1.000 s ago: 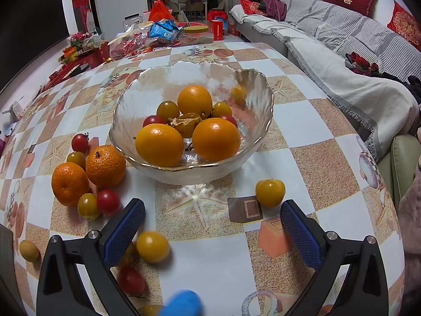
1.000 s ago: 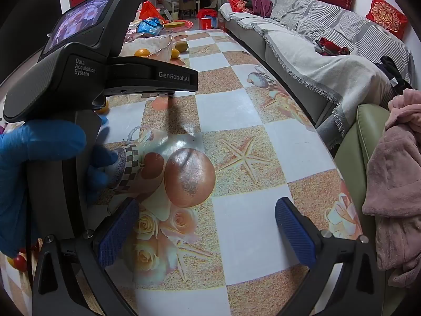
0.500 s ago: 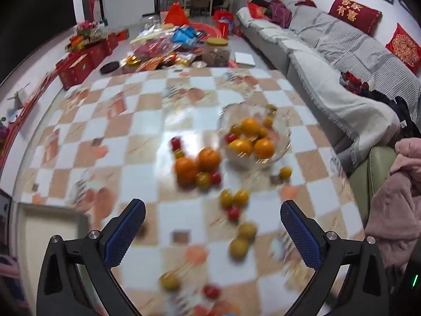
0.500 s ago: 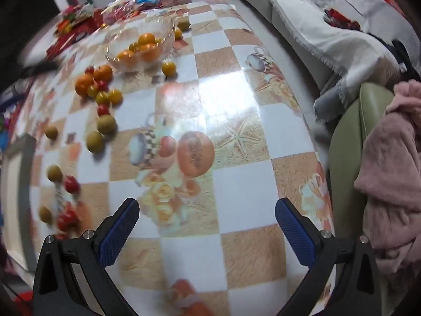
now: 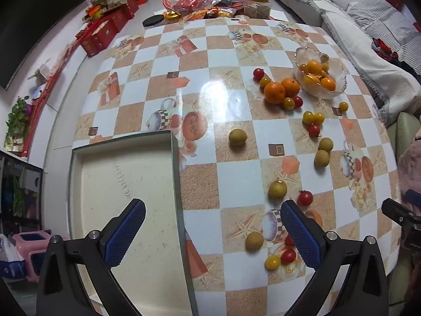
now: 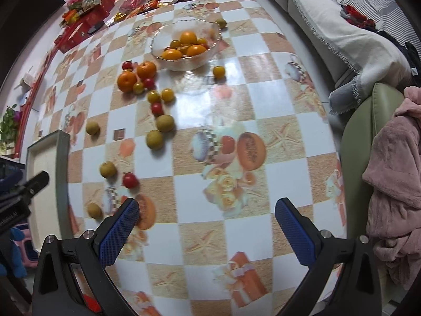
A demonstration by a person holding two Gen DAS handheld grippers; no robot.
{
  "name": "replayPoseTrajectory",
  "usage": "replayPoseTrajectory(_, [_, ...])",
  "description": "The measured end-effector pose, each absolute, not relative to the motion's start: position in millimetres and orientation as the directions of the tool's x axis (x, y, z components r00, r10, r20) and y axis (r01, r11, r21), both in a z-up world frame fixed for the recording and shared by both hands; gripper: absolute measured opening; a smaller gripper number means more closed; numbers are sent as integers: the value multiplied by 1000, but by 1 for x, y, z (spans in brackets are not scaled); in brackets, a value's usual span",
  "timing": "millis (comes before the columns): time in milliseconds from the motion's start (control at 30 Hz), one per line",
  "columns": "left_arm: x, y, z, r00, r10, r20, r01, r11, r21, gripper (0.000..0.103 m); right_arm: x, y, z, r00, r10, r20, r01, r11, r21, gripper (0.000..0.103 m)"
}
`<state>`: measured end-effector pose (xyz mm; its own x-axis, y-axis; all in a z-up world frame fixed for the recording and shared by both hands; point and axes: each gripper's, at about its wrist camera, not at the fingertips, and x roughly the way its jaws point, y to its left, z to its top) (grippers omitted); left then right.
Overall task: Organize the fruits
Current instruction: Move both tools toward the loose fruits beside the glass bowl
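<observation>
Fruits (image 5: 274, 92) lie scattered well beyond both empty, wide-spread tools (image 5: 213, 233)

Both wrist views look down from well above the table (image 5: 236, 173), facing its far edge. The left view sits over the near left corner, above the tray (image 5: 126, 173); the right view sits over the near right edge beside the sofa (image 6: 329, 10). Both share the bowl (image 5: 339, 89) (image 6: 158, 39) and the scattered fruit.

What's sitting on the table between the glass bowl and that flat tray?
In the left wrist view, between the glass bowl and the tray: two oranges, cherry tomatoes and one small brown fruit.
</observation>
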<state>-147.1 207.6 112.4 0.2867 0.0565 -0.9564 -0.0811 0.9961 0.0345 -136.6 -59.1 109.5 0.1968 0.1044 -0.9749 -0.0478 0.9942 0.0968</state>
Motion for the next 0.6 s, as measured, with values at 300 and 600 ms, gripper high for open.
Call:
replayPoseTrajectory(300, [-135,206,117,253,53,-966,-40,998,44,103,-126,-45,118,171,107,-979,-59,993,98,103])
replayPoseTrajectory(600, [-126,204,111,231,44,-972,-38,999,36,103,-114,-46,114,149,122,-981,-49,992,116,103])
